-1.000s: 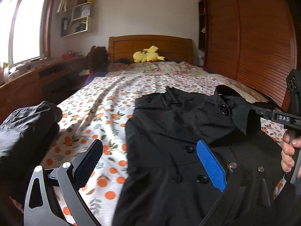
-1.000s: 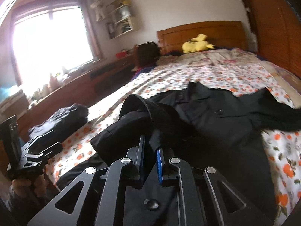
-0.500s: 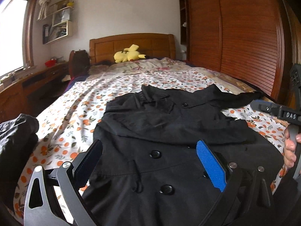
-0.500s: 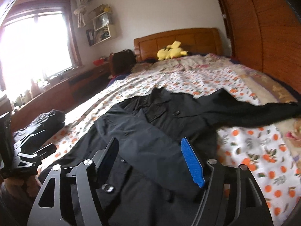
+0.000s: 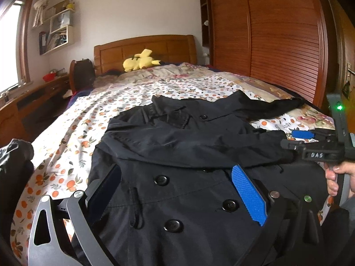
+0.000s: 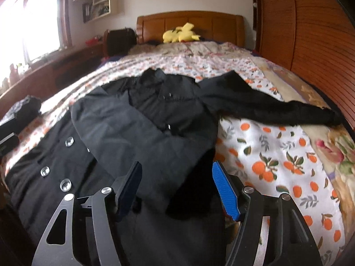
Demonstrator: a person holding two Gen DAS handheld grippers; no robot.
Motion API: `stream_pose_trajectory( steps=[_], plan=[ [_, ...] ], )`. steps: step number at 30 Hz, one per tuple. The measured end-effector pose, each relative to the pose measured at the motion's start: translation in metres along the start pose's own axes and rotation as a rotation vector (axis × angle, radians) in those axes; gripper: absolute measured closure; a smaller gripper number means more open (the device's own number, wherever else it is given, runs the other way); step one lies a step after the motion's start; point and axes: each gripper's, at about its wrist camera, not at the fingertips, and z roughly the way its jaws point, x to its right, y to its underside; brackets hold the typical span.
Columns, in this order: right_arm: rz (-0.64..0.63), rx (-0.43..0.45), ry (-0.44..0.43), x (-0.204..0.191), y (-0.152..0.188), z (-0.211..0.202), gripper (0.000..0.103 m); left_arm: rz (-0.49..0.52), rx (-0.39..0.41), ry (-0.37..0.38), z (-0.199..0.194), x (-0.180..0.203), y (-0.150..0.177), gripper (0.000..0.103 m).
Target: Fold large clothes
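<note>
1. Black coat (image 5: 188, 155) lies flat on the bed (image 5: 88, 115); we see one sleeve (image 6: 133, 133) folded across its chest.
2. Other sleeve (image 6: 277, 110) remains spread out.
3. Left gripper (image 5: 177, 190) and right gripper (image 6: 177, 188) stand open, holding nothing; the right jaws have just been opening.

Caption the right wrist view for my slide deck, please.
Open right gripper above a black coat on the floral bedspread, one sleeve folded across, the other outstretched.
</note>
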Motion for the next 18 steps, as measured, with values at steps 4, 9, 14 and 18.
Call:
stream_pose_trajectory(
  steps=[4,9,14,18],
  plan=[
    [-0.001,-0.044,-0.036,0.0,0.01,0.005,0.061,0.02,-0.007,0.013,0.004,0.009,0.001,0.003],
    [-0.007,-0.066,-0.084,-0.003,0.014,0.002,0.096,0.035,-0.014,0.02,0.006,0.017,0.003,0.003],
    [-0.034,-0.05,-0.131,-0.016,0.018,-0.024,0.098,0.034,-0.005,0.027,0.004,0.018,0.001,0.003],
    [-0.074,-0.044,-0.141,-0.032,0.028,-0.04,0.095,0.035,-0.004,0.025,0.003,0.018,0.0,0.003]
  ],
)
